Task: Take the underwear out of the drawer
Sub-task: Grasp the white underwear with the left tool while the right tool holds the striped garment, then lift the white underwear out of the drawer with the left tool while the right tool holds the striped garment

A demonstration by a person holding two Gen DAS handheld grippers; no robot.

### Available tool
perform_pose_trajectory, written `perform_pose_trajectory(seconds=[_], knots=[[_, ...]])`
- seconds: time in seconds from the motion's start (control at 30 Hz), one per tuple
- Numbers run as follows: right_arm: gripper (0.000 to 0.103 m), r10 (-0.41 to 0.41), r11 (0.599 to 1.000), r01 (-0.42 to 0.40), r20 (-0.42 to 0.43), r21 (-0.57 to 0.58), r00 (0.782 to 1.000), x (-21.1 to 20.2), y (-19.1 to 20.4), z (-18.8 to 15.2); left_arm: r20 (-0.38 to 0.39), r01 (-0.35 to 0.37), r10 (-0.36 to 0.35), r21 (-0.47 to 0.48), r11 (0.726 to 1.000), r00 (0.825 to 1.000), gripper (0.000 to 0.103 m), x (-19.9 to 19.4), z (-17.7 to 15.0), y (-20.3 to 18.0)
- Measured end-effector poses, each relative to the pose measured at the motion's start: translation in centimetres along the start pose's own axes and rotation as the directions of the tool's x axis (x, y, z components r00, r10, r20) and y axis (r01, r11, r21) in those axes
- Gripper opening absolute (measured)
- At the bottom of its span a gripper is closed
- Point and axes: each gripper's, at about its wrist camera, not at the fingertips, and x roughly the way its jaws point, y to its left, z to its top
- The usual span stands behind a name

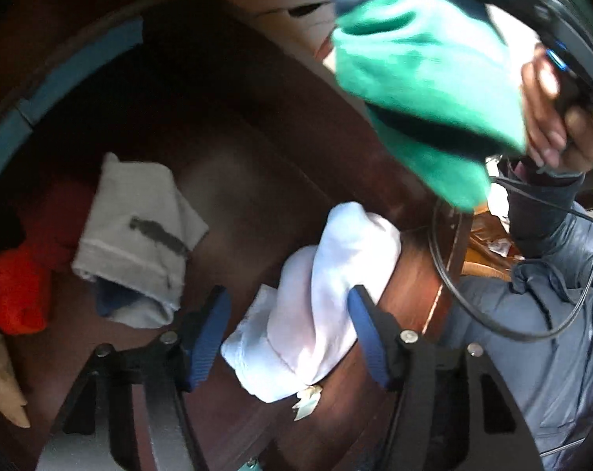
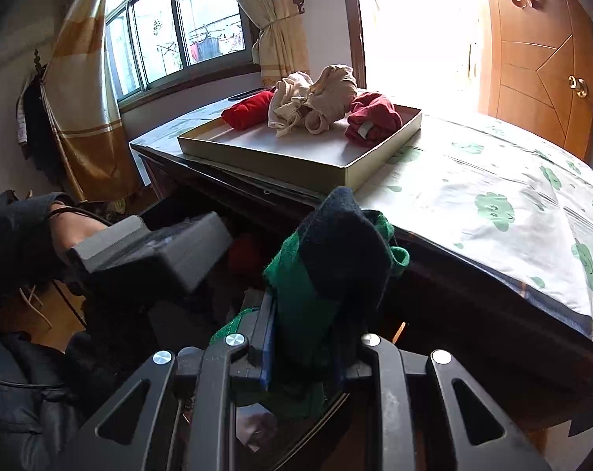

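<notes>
L tongs [image 1: 288, 314] point down into the drawer [image 1: 257, 157], jaws spread w/ the white underwear [image 1: 327, 274] lying between them. The far blue pad [image 1: 361, 314] seems to touch the cloth; the near pad [image 1: 210, 325] stands clear of it, so no grip yet, though blur makes that hard to call. The white piece is draped over the drawer's front edge, long axis running from near the jaw roots up & away past the tips, roughly along the tongs' line. So a squeeze straight across it should catch it. L hand is plainly the nearer one.

R tongs [image 2: 304, 357] are pressed together on the green-and-navy underwear [image 2: 335, 259], held up clear of the drawer, w/ the tray [image 2: 296, 157] on the bed [image 2: 492, 204] ahead & beyond the tips.

Grey underwear [image 1: 139, 231] lies deeper in the drawer, beyond the L near pad.
</notes>
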Motion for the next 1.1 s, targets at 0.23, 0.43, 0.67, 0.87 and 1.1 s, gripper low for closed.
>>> perform_pose_trajectory(seconds=[0.23,0.43,0.67,0.87,1.1], knots=[[0.025,0.016,0.999,-0.016,0.004,0.029,1.000,0.3,-0.3,-0.7,-0.041,0.068,-0.070,-0.051,0.996,0.997,0.057,1.1,1.1,1.4],[0.025,0.030,0.998,-0.030,0.011,0.052,0.999,0.6,-0.3,-0.9,-0.016,0.055,-0.056,-0.065,0.996,0.998,0.036,0.7,0.9,1.4],[0.025,0.053,0.995,-0.056,0.035,0.077,0.998,0.9,0.2,-0.8,0.102,-0.023,0.033,-0.096,0.995,0.994,0.019,-1.5,-1.2,0.6],[0.025,0.066,0.993,-0.071,0.052,0.089,0.996,1.3,0.6,-0.7,0.229,-0.071,0.106,-0.154,0.985,0.968,0.009,-3.6,-3.8,1.0],[0.025,0.080,0.992,-0.084,0.053,0.092,0.995,1.7,1.2,-0.5,0.326,-0.098,0.181,-0.256,0.962,0.928,0.007,-5.6,-6.4,3.1]])
